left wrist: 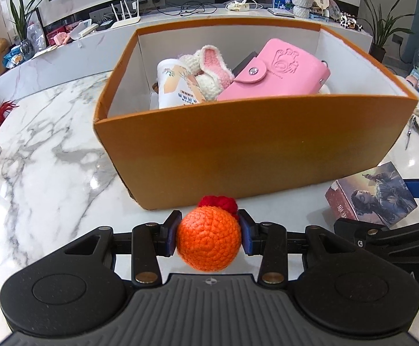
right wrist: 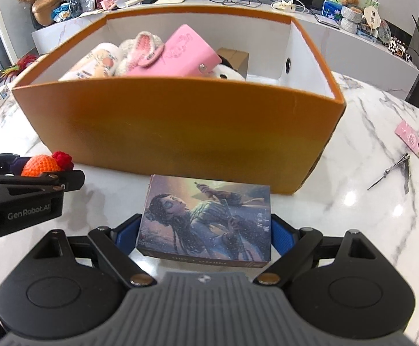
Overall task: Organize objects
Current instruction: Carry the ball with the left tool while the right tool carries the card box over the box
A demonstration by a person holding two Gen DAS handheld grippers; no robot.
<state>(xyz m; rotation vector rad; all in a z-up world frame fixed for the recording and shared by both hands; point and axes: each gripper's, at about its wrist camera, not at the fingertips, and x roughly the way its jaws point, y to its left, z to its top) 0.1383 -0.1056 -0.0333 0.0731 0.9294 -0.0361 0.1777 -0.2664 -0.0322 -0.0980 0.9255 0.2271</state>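
Left gripper (left wrist: 209, 238), nearest: pads clamped on an orange crocheted ball (left wrist: 208, 238) with a red tuft, just before the box's near wall. Right gripper (right wrist: 205, 230): blue pads set wide, pressing both sides of a picture box (right wrist: 206, 219). Orange cardboard box (left wrist: 255, 158), far centre on the marble table (left wrist: 50, 158): holds a pink wallet (left wrist: 278, 75), white tube (left wrist: 177, 86), knitted bunny slipper (left wrist: 212, 69). Nail clippers (right wrist: 394, 173), far right on the table.

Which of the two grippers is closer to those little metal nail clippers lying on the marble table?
The right gripper, closed on the illustrated box; the nail clippers lie off to its right. The left gripper, holding the orange crochet ball, sits farther left.
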